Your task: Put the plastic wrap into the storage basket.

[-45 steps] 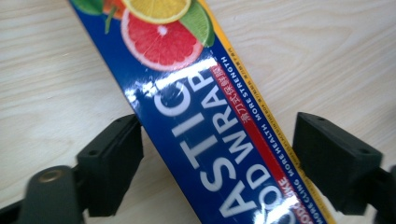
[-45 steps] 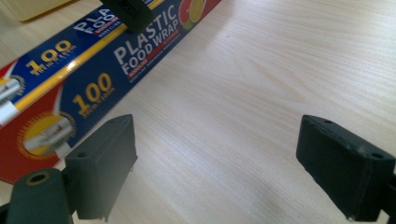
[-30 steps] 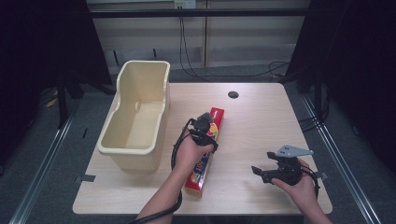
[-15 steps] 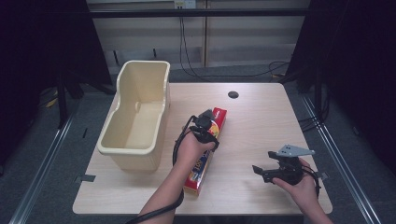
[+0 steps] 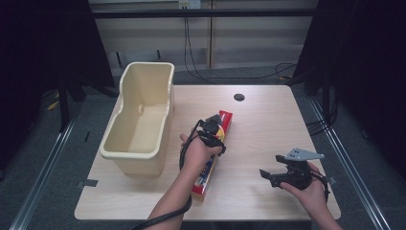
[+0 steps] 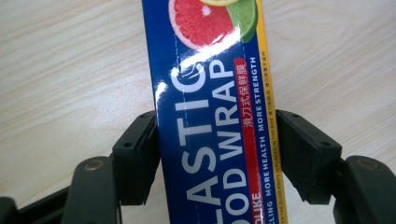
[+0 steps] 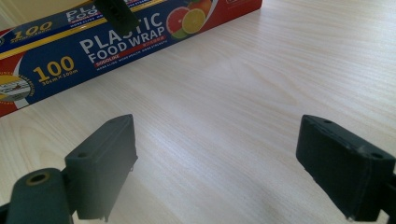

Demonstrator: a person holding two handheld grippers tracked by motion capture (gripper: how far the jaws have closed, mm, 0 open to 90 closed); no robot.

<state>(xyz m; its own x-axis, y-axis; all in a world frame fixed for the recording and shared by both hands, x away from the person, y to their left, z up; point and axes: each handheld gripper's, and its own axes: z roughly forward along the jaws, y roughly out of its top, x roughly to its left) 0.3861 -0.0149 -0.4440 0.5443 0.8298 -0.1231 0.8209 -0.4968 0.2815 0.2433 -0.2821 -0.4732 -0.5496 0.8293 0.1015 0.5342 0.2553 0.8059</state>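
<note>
The long red and blue cardboard box of plastic wrap [image 5: 210, 153] lies lengthwise mid-table, splitting the light wooden table [image 5: 268, 124] in two. Left of it, the tall cream plastic tub [image 5: 139, 120] blocks passage, leaving what looks like a narrow lane between them. Right of the box the tabletop lies bare.

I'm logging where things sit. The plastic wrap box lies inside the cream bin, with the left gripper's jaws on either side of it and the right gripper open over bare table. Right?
Not quite: the plastic wrap box lies flat on the table, right of the cream bin, as the high view shows. The left gripper does straddle it, and the right gripper is open over bare wood.
</note>
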